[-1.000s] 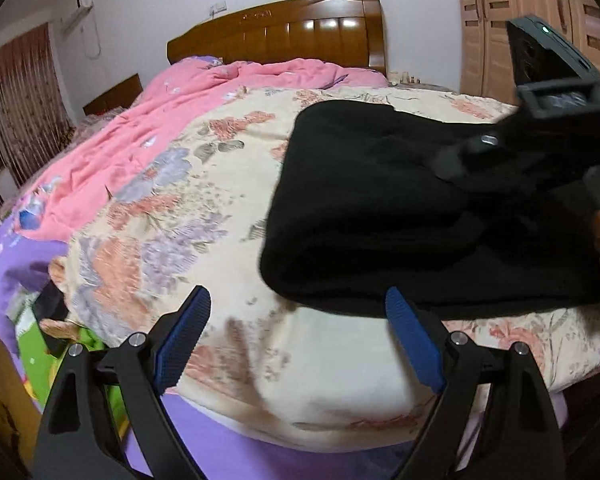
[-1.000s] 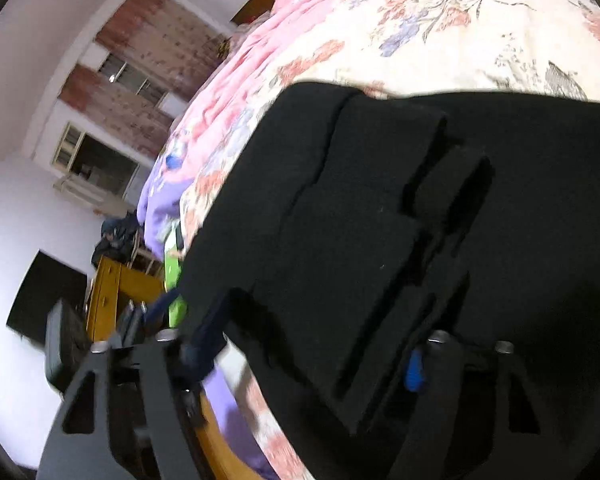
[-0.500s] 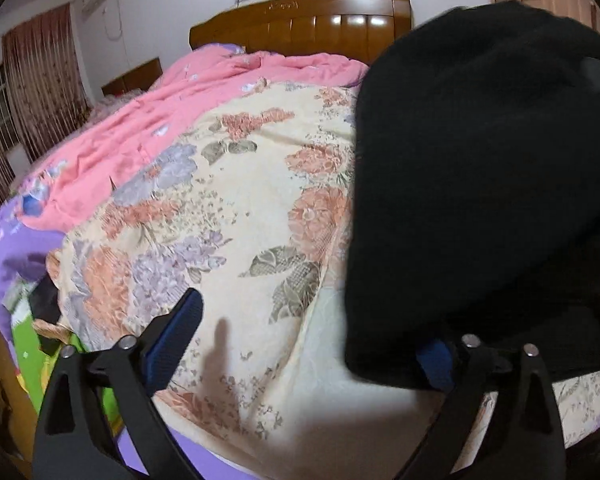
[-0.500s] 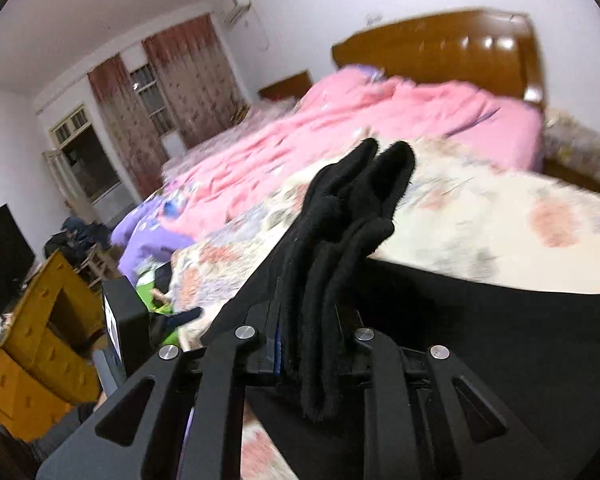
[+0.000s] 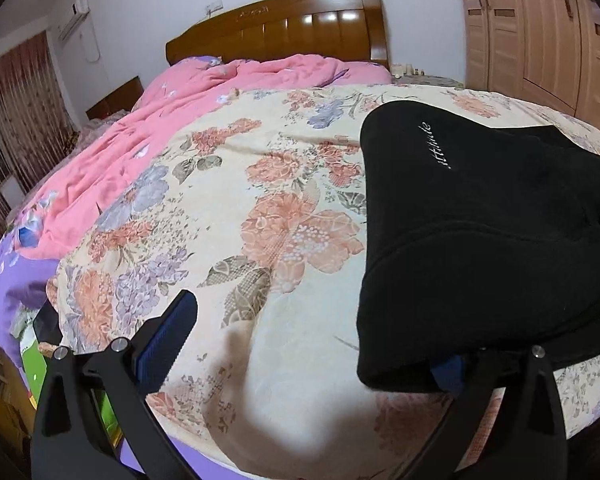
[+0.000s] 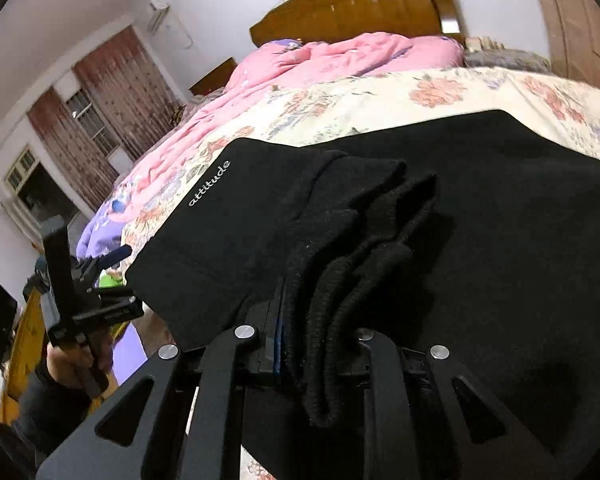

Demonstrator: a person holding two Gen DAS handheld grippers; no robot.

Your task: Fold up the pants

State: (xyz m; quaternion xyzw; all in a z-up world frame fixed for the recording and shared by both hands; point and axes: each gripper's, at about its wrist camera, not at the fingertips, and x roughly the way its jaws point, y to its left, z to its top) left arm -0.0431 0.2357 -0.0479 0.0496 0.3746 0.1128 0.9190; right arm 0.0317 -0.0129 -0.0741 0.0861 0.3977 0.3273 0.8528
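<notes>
1. right gripper [image 6: 318, 344]: jaws closed on a bunched stack of thick black fabric edges belonging to the pants [image 6: 480, 240]. the gathered layers stand up between the jaws and run forward from them.
2. pants, right wrist view: the main black panel spreads ahead of and to both sides of the right jaws, lying on the floral quilt [image 6: 440, 92]. a white script word "attitude" [image 6: 210, 184] sits ahead and to the left of the jaws, near the panel's left edge.
3. left gripper [image 5: 312, 344]: jaws spread wide with nothing between them. the left blue pad is in full view; the right pad is mostly covered by the lower corner of the pants [image 5: 480, 240], which overlaps that finger. whether fabric touches the pad cannot be told.
4. pants, left wrist view: the folded black mass lies ahead and to the right of the left jaws.
5. the left gripper [image 6: 100, 272] also appears in the right wrist view, far left of the right jaws, beside the pants' left edge, held by a hand [image 6: 66, 364].
6. surroundings: a pink blanket [image 5: 172, 120] lies ahead and left of the left jaws; a wooden headboard [image 5: 284, 28] stands far ahead.
</notes>
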